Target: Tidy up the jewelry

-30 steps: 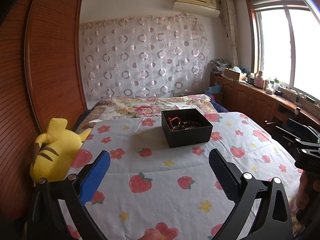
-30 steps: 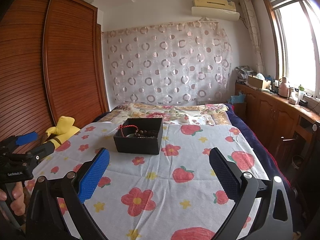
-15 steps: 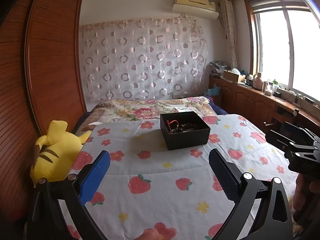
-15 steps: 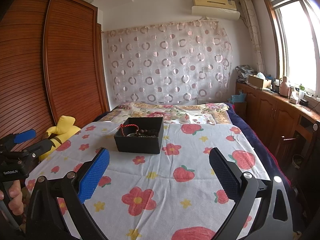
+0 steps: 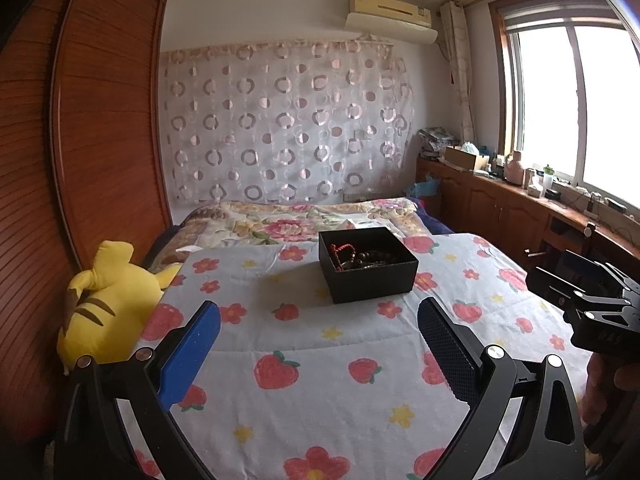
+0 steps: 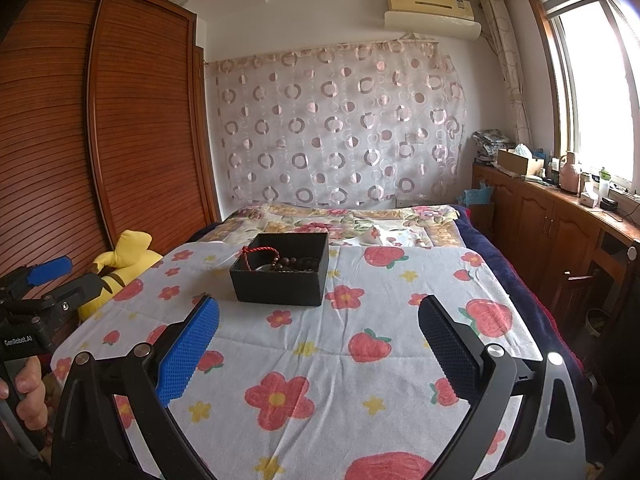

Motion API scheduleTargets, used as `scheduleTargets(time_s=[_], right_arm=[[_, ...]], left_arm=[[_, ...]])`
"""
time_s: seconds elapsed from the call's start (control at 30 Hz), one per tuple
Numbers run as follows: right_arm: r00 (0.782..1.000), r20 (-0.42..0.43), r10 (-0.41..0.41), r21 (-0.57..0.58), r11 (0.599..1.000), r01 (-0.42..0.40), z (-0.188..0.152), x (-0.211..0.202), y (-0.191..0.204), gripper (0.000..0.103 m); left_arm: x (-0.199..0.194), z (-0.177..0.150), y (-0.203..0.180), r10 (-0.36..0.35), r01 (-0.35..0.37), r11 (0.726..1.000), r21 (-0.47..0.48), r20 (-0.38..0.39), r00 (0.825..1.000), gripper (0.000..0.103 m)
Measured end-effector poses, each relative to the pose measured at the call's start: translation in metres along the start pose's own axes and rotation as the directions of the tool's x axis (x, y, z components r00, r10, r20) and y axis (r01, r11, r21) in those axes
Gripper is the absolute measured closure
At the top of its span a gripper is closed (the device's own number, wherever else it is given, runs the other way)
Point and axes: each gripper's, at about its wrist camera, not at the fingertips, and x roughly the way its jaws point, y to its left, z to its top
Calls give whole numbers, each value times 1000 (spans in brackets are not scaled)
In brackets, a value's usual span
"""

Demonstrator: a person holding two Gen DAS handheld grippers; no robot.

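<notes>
bed (image 5: 320,360) carrying a strawberry-print blanket | black box (image 5: 370,270) sitting mid-bed, well ahead of both grippers | beads and red cord (image 6: 260,254) lying inside box | left gripper (image 5: 318,344) hovering, fingers spread, empty | right gripper (image 6: 316,344) hovering, fingers spread, empty

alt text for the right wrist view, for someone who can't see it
An open black box of dark beads and a red cord bracelet sits on a strawberry-print bedspread, beyond the open, empty right gripper. The left gripper is at far left.
</notes>
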Motion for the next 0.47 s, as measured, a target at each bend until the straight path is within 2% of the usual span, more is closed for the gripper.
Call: scheduleTargets(time_s=[0.47], right_arm=[[1000,1,-1,1,1000,1,1,0,0,2]], left_arm=[[0,-2,1,9,-9,1000,-2,-7,1000,8]])
